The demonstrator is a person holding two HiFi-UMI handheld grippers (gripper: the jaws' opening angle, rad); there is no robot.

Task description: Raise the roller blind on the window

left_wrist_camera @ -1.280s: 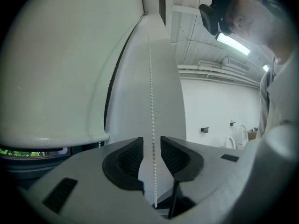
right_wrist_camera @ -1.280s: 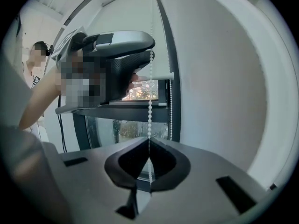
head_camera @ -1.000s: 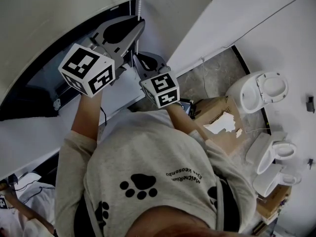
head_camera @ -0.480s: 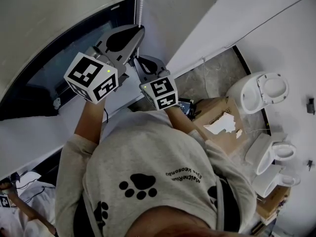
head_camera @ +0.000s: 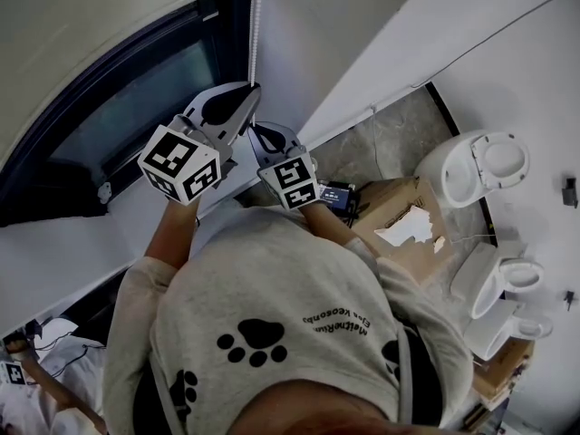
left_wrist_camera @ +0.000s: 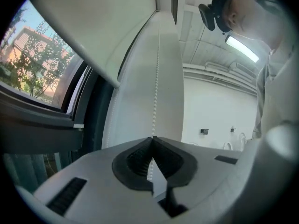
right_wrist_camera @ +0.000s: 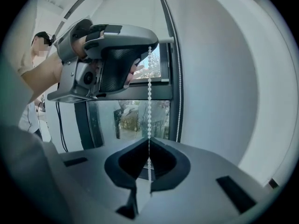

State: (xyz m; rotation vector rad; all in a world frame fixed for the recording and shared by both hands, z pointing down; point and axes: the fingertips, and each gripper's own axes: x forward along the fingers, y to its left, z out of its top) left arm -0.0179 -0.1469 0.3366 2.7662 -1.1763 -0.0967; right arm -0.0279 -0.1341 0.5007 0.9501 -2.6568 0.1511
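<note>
Pinched tight in left gripper (left_wrist_camera: 152,139) jaws: bead chain (left_wrist_camera: 155,90), rising from the tips beside roller blind (left_wrist_camera: 103,27). Directly below, nipped between pressed-together right gripper (right_wrist_camera: 149,140) jaws, in front of window (right_wrist_camera: 126,118).

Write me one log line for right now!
left gripper: shut on bead chain | right gripper: shut on it, lower | roller blind: partly up
</note>
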